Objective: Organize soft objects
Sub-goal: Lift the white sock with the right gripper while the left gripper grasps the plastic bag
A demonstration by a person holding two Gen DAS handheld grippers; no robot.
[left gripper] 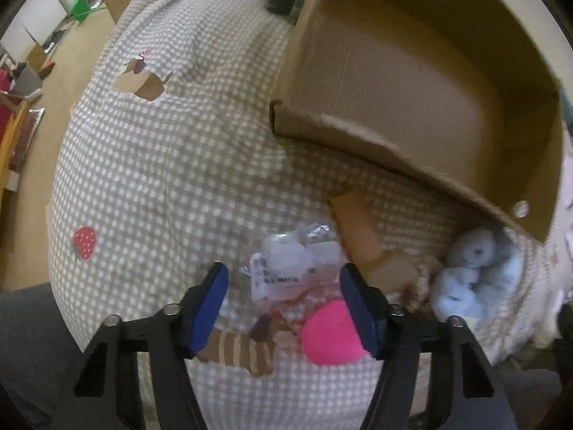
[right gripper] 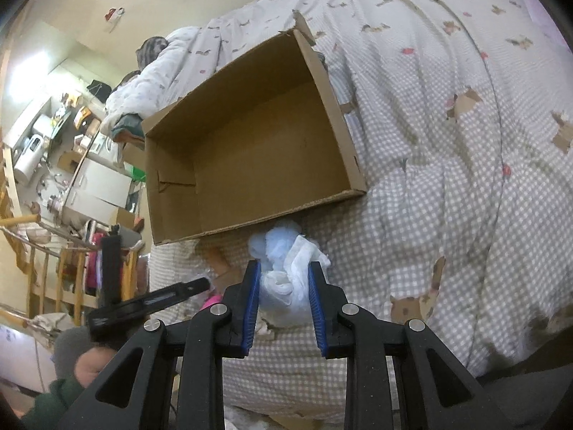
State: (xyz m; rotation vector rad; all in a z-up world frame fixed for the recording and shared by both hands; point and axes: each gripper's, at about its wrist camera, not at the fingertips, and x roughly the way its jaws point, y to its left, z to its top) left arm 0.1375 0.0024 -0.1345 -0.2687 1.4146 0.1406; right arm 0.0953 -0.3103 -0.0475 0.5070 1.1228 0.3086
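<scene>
The pale blue plush toy (right gripper: 283, 268) is clenched in the right claw (right gripper: 284, 308) just in front of the cardboard box (right gripper: 250, 136) on the bed (right gripper: 447, 197), its shape crumpled and hard to read. The left claw (left gripper: 283, 308) stands released around a clear packet (left gripper: 283, 268) and a pink ball (left gripper: 331, 333) near the box; no long axis can be made out.

A quilted cloth bedcover (left gripper: 161, 165), checked and matt, is lying under a cardboard box (right gripper: 258, 150) showing rough torn edges. A fluffy pale-blue plush toy (left gripper: 472, 279) is sitting beside glossy, crinkled clear plastic wrapping (left gripper: 283, 268). Matt black plastic fingers (right gripper: 211, 351) are carrying 2 ribbed blue pads (right gripper: 250, 308) and shiny metal pins (right gripper: 349, 309).
</scene>
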